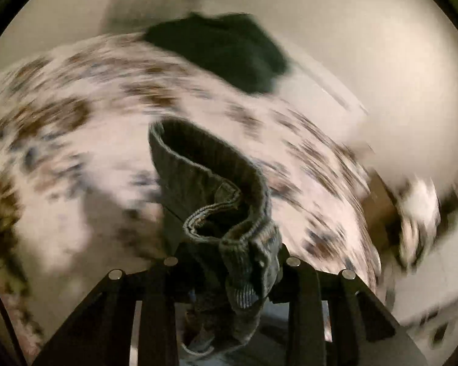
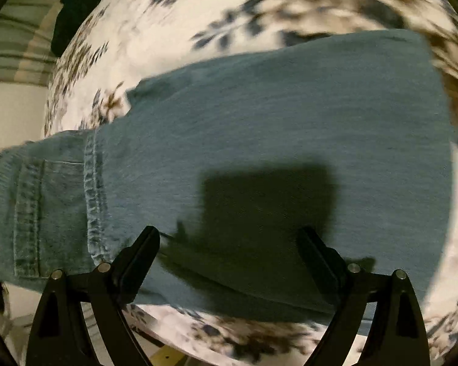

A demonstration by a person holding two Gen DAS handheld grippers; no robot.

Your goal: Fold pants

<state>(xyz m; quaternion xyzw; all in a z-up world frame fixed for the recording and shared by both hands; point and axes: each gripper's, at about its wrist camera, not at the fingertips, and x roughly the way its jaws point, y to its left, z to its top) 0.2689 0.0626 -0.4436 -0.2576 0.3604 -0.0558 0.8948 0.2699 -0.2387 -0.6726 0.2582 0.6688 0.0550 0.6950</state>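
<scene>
The left gripper (image 1: 229, 262) pinched the pants (image 1: 229, 213) by their bunched waistband; the right gripper (image 2: 229, 244), fingers spread, hovered over denim. That thick bunch could slip out mid-swing.

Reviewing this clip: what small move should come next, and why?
Probably lower the open right gripper onto the blue denim pants and close. Its jaws hover spread above the flat leg, while the left gripper already pinches the ribbed waistband.

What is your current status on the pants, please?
Left gripper shut on pants waistband. Right gripper open above the denim on the floral cover. Dark garment beyond, clear.
</scene>
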